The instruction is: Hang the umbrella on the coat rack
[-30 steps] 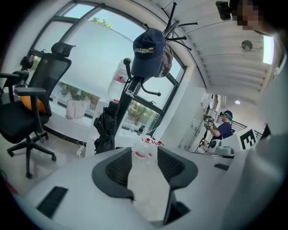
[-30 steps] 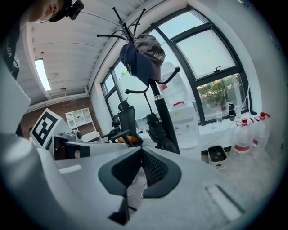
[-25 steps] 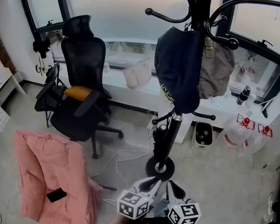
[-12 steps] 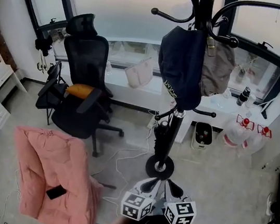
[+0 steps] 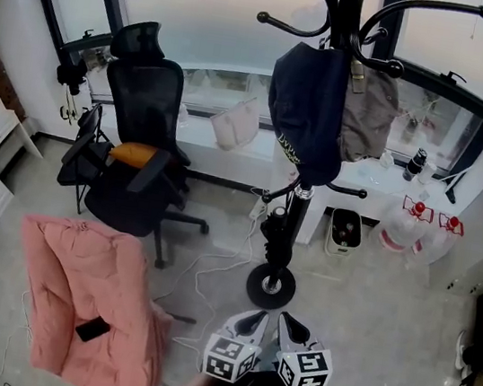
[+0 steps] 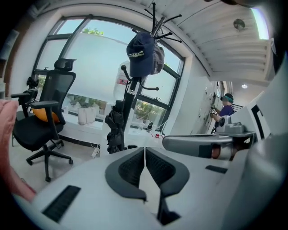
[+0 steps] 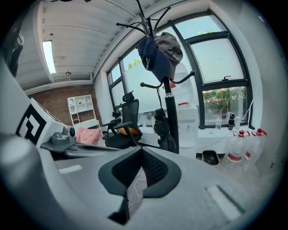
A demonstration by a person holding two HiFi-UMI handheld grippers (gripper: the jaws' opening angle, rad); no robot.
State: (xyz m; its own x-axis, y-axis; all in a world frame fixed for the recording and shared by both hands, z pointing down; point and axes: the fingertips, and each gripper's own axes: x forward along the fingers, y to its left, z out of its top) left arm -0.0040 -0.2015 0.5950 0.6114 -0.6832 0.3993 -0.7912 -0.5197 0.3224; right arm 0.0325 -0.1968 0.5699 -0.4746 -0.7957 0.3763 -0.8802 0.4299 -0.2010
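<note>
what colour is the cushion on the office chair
Orange. The cushion shows best in the head view.

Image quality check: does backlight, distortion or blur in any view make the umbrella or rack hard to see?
Head view: the windows are blown out white, leaving the coat rack and the umbrella at its pole dark but sharp. Left gripper view: strong fisheye curving and black corners; umbrella is a backlit silhouette. Right gripper view: same curving, ceiling light glares, umbrella distinct.

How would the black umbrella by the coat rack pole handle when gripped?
The umbrella looks loosely furled, so its bunched fabric would probably give and slip when squeezed. Its long, slim shape suggests it may swing if held at one end.
</note>
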